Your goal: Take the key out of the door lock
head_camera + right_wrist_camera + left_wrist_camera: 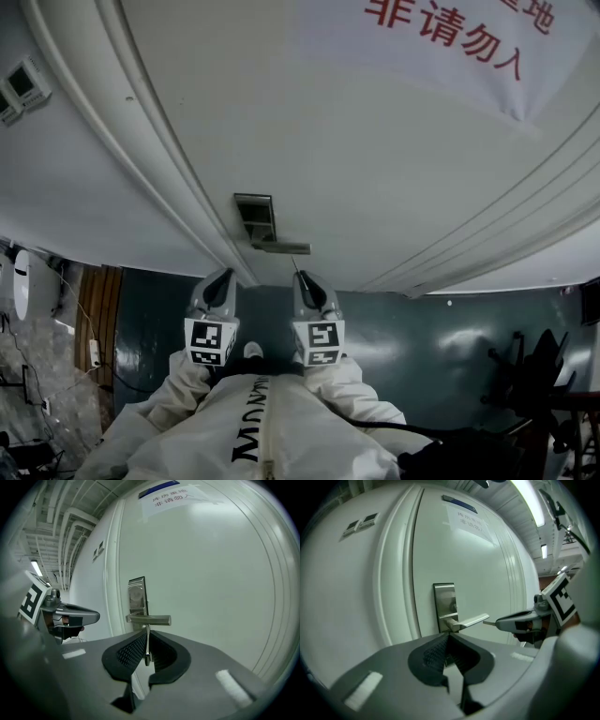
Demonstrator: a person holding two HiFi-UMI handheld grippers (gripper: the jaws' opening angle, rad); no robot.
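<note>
Right gripper [146, 637] clamps key [147, 654], left gripper [449, 637] closed, empty; lock [137, 595] at 12 o'clock, so I'd back straight out, clear of handle [151, 619].

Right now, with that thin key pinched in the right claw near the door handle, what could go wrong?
1. The key sits edge-on between the pads of the right claw, a thin thing in a narrow pinch. It might twist or slip out and drop.
2. The key's tip looks close to the lever handle. A careless move could knock it against the handle or scratch the door.
</note>
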